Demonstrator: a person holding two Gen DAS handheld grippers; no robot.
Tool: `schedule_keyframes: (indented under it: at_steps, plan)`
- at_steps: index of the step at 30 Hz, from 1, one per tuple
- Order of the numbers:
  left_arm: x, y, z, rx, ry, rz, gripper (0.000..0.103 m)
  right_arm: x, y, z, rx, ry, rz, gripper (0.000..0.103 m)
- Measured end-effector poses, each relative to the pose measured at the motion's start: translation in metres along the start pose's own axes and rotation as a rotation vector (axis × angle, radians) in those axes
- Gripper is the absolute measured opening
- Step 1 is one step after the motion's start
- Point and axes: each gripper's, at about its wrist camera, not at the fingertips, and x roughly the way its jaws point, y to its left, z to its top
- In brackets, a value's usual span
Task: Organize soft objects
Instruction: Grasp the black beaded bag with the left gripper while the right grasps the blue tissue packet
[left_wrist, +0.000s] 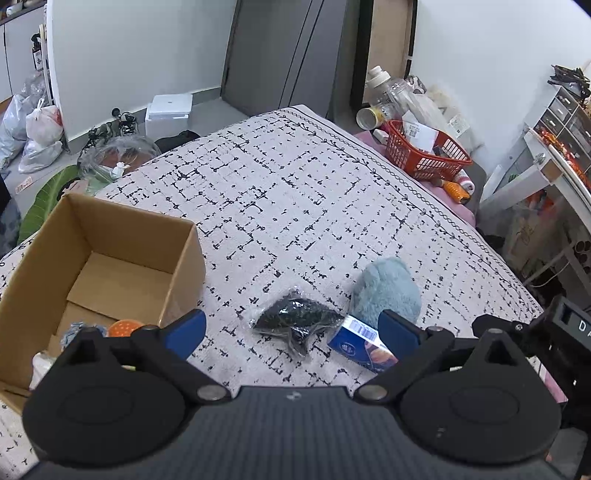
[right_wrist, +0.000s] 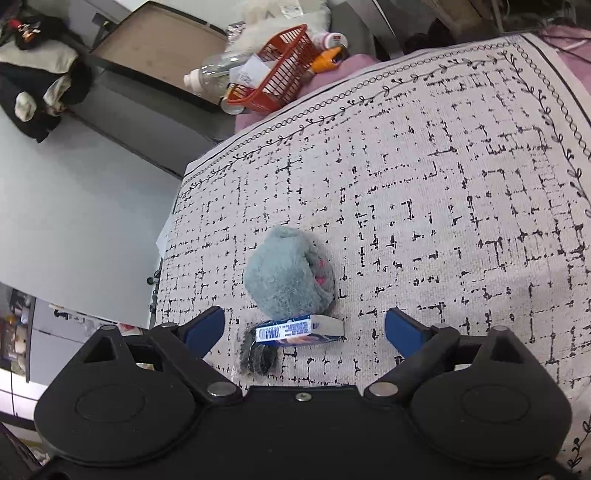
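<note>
A pale blue plush toy (left_wrist: 386, 293) lies on the patterned bedspread (left_wrist: 295, 184); it also shows in the right wrist view (right_wrist: 286, 275). A blue carton (left_wrist: 364, 345) lies in front of it, also in the right wrist view (right_wrist: 299, 330). A black item in a clear bag (left_wrist: 295, 317) lies beside the carton and shows partly in the right wrist view (right_wrist: 256, 356). An open cardboard box (left_wrist: 99, 273) at the left holds an orange ball (left_wrist: 123, 326) and a blue-grey rope toy (left_wrist: 75, 330). My left gripper (left_wrist: 291, 330) is open and empty above the bag. My right gripper (right_wrist: 304, 328) is open and empty above the carton.
A red basket (left_wrist: 424, 151) with papers, bottles (left_wrist: 391, 88) and an orange object (left_wrist: 456, 190) lie past the bed's far right edge. The basket also shows in the right wrist view (right_wrist: 280, 70). A white box (left_wrist: 170, 112) and plastic bags (left_wrist: 40, 129) sit on the floor at the left.
</note>
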Motion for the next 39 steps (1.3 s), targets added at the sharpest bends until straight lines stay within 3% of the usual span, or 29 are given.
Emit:
schedule_keyframes:
  at_steps: [7,13,31,39]
  plan:
    - [0.023,0.002,0.003,-0.011,0.023,-0.026,0.084,0.024,-0.006,0.001,0.063,0.053,0.011,0.069]
    - [0.044,0.006,0.005,-0.02,0.055,-0.04,0.072,0.046,-0.011,-0.001,0.126,0.114,0.034,0.06]
    - [0.107,0.005,-0.006,-0.019,0.159,-0.055,0.068,0.098,-0.018,-0.003,0.22,0.182,-0.046,0.061]
    - [0.118,0.004,-0.009,0.011,0.131,-0.049,0.069,0.107,-0.023,-0.003,0.279,0.171,-0.033,0.063]
